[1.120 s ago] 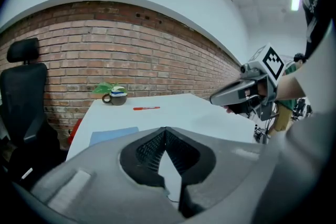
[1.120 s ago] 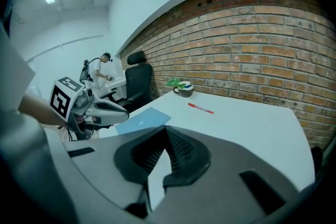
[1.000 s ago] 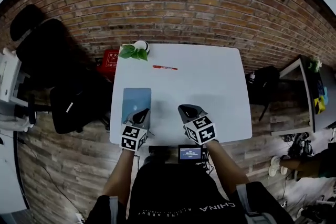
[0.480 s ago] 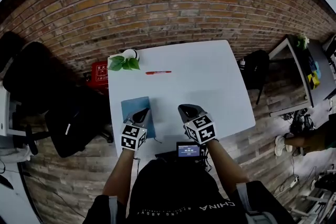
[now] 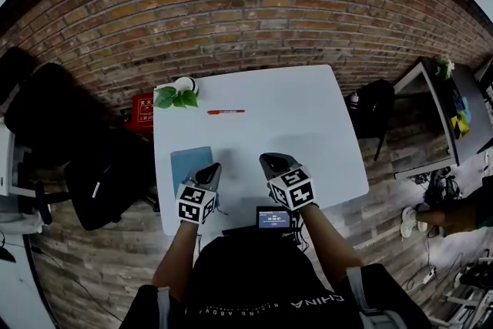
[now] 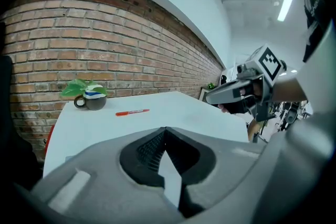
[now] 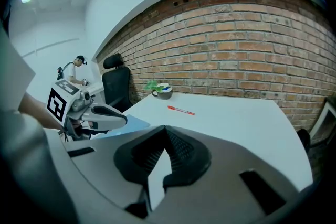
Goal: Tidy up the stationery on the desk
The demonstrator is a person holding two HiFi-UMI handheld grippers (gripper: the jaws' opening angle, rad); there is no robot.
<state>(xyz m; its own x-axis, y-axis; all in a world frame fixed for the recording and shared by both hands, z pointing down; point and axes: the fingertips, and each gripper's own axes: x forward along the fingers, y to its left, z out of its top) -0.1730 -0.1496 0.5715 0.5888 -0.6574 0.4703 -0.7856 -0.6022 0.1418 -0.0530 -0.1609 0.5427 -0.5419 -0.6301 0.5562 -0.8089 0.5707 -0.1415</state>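
Observation:
A red pen (image 5: pixel 226 112) lies on the white desk (image 5: pixel 308 127) toward the far side; it also shows as the red pen (image 6: pixel 132 112) and the red pen (image 7: pixel 181 109). A pale blue notebook (image 5: pixel 189 163) lies flat at the desk's near left. My left gripper (image 5: pixel 212 169) hovers over the notebook's near right edge, jaws shut with nothing in them. My right gripper (image 5: pixel 269 162) hangs above the desk's near middle, also shut and holding nothing. Each gripper shows in the other's view: the right gripper (image 6: pixel 239 93), the left gripper (image 7: pixel 107 117).
A dark mug with a green plant (image 5: pixel 176 94) stands at the desk's far left corner, against the brick wall. A black office chair (image 5: pixel 92 173) is left of the desk. A small screen (image 5: pixel 271 219) sits at the near edge. A side table (image 5: pixel 431 112) stands at the right.
The head view has shifted, so the desk sits more to the left and nearer. Both grippers stay shut over the desk's near edge, the left one still at the notebook.

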